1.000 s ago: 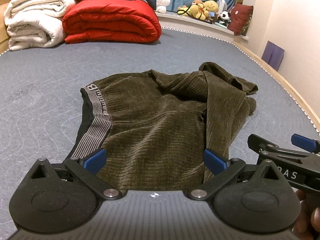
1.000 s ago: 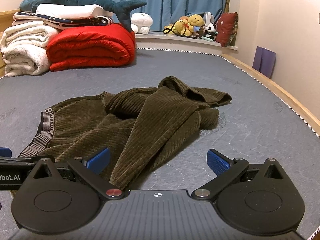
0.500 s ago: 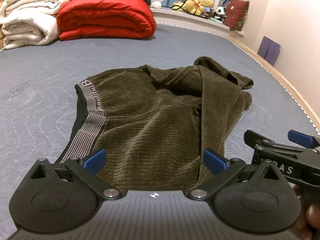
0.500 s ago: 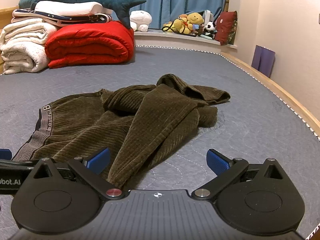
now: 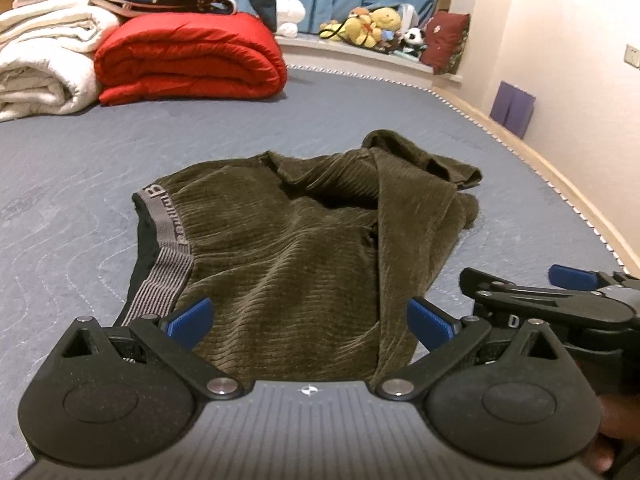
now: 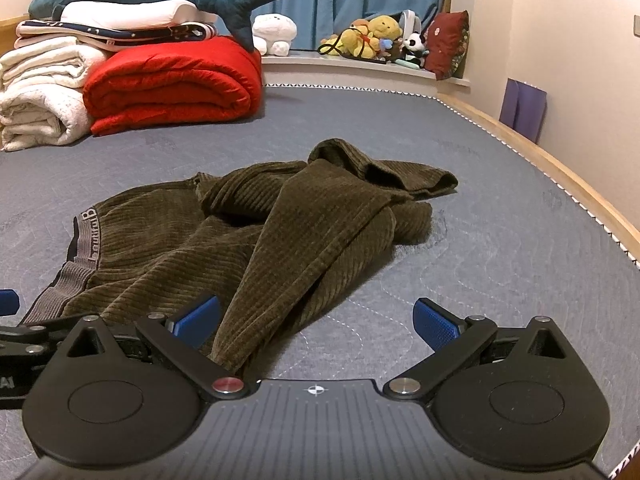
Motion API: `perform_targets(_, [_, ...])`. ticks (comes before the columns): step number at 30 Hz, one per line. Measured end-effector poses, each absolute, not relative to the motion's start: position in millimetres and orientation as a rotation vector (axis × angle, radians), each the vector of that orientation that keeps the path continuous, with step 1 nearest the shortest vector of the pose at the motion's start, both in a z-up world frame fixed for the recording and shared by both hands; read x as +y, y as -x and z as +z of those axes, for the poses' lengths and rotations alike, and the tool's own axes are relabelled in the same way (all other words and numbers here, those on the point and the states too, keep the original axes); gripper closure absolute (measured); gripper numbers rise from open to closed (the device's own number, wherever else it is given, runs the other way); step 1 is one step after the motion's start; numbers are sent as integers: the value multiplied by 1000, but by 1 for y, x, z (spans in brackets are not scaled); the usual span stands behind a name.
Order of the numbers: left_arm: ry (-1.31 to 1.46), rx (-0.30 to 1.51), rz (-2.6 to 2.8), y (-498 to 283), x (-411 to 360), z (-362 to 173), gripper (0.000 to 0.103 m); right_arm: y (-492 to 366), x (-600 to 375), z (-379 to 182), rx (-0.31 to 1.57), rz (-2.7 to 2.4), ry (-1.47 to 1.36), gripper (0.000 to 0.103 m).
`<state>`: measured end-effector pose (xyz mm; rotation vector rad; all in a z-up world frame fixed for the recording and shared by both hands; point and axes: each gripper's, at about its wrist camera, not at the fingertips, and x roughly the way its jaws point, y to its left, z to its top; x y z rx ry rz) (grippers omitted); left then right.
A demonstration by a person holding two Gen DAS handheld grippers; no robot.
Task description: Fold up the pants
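Left gripper [image 5: 310, 322]: matte black body with two round, speckled housings, a ribbed grey centre plate bearing a small white crosshair mark, two silver pivot screws on angled black link arms, and blue textured pads on the fingers [image 5: 190, 316]. Right gripper [image 6: 316, 322]: same build, except that its left pivot screw is red and its right one silver; white lettering shows on its side in the left wrist view, only partly legible. A hand [image 5: 612, 444] shows at the lower right corner of the left wrist view, too dark and cropped to tell any sleeve.
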<state>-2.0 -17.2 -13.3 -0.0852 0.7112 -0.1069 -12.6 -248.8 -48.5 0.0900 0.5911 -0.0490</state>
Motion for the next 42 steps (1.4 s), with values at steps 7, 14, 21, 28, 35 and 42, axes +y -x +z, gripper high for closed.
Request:
perform_targets(7, [53, 820, -258, -33, -3, 3, 88, 1, -261, -45, 615, -75, -190, 4])
perform_targets(14, [126, 705, -133, -90, 78, 18, 96, -18, -259, -51, 613, -29, -256, 40])
perform_targets(21, [392, 900, -12, -142, 146, -32, 76, -43, -254, -71, 705, 0, -305, 34])
perform_targets(28, [396, 978, -6, -180, 153, -74, 39, -68, -243, -95, 804, 33, -322, 22])
perform_targets(35, [327, 986, 49, -198, 150, -99, 20, -82, -228, -113, 865, 52, -257, 21])
perform_targets(42, [137, 932, 9, -203, 130, -113, 20, -87, -222, -120, 895, 43, -197, 24])
